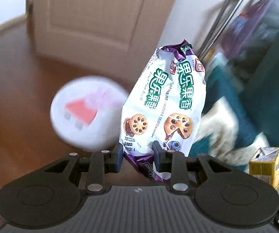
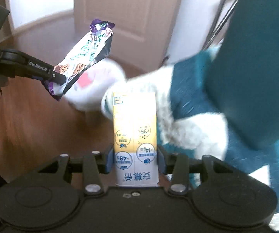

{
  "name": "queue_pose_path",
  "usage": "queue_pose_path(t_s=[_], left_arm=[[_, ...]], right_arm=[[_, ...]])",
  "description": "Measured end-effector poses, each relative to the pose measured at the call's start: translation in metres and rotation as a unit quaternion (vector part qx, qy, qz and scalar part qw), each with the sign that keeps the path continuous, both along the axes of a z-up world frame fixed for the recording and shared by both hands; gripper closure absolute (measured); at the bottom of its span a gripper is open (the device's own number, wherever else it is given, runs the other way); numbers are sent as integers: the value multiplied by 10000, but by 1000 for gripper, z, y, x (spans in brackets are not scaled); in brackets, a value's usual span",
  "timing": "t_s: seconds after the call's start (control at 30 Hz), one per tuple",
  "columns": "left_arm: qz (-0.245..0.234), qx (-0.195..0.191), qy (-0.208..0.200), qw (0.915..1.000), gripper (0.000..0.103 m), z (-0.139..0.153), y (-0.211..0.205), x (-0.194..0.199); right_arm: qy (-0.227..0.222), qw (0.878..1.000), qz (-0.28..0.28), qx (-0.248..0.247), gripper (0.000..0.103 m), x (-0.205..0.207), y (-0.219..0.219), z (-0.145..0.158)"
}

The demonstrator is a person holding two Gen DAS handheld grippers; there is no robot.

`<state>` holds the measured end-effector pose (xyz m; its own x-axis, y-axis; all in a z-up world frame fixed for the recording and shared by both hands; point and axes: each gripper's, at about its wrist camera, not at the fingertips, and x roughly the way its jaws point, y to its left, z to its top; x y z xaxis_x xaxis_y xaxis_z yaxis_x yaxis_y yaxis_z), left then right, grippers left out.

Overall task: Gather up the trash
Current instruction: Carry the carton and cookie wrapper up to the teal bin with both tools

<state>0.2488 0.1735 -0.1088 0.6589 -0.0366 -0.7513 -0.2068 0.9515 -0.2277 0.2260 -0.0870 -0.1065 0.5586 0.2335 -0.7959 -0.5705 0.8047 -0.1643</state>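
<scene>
Both grippers hold trash above the wooden floor point(image 1: 13, 132).

The left gripper point(image 1: 138, 155) pinches the lower end of a crinkled white-and-purple biscuit wrapper point(image 1: 166, 101), green lettering and cookie pictures, at frame centre. The right gripper point(image 2: 135, 160) clamps a yellow-and-white drink carton point(image 2: 134, 128), centre frame. A blurred white bin point(image 1: 85, 114) lies below, left of centre.
</scene>
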Motion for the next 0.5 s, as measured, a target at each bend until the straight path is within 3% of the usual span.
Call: queue_pose_path(t_s=[0.23, 0.5], left_arm=[[-396, 216, -906, 9949, 73, 97, -41, -10], [-736, 227, -1657, 9832, 73, 178, -87, -34]], right_arm=[[-733, 9963, -242, 383, 59, -30, -30, 80], [-1505, 9852, -439, 698, 59, -58, -58, 149]])
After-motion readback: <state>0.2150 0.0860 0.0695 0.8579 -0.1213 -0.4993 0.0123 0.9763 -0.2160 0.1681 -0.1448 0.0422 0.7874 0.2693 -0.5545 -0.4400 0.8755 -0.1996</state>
